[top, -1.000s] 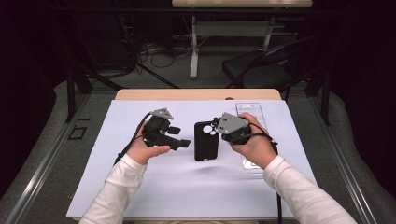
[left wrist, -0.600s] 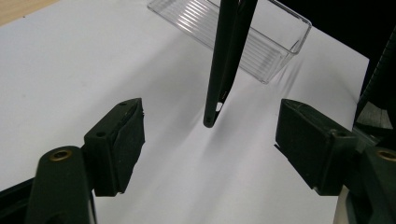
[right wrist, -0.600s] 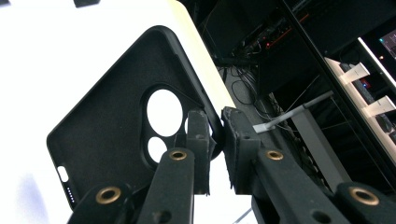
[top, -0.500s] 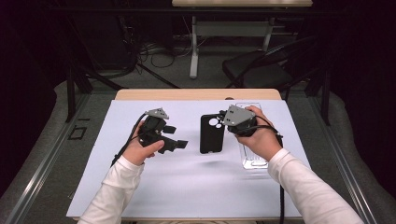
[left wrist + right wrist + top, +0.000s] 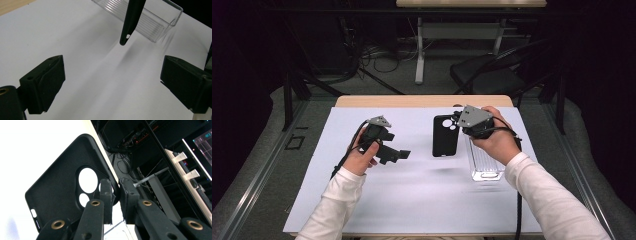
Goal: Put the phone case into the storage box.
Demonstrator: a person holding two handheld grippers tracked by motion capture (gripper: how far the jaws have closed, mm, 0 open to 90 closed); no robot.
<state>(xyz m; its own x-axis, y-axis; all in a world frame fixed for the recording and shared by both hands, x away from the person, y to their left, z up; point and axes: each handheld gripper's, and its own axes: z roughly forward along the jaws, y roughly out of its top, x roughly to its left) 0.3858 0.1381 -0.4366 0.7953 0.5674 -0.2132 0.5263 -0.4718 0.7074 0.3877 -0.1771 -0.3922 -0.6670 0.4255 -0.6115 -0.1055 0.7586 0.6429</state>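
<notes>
Case (image 5: 445, 135), black, for a phone: hangs upright from the right gripper (image 5: 115, 195), whose jaws pinch its top edge beside the camera cut-outs; it is lifted off the white sheet (image 5: 412, 200), with the clear tray (image 5: 484, 162) just behind and to the outer side of that gripper. Left gripper (image 5: 112, 82): jaws have just been opening, now wide apart, nothing between them, case well ahead of them.

Risk, as a judgement: the pinch takes only a thin rim, so a quick swing could twist the case loose or knock it on the tray wall.

Left gripper view gives the case edge-on, clear of the sheet; right gripper view gives its inner face and the grip.
</notes>
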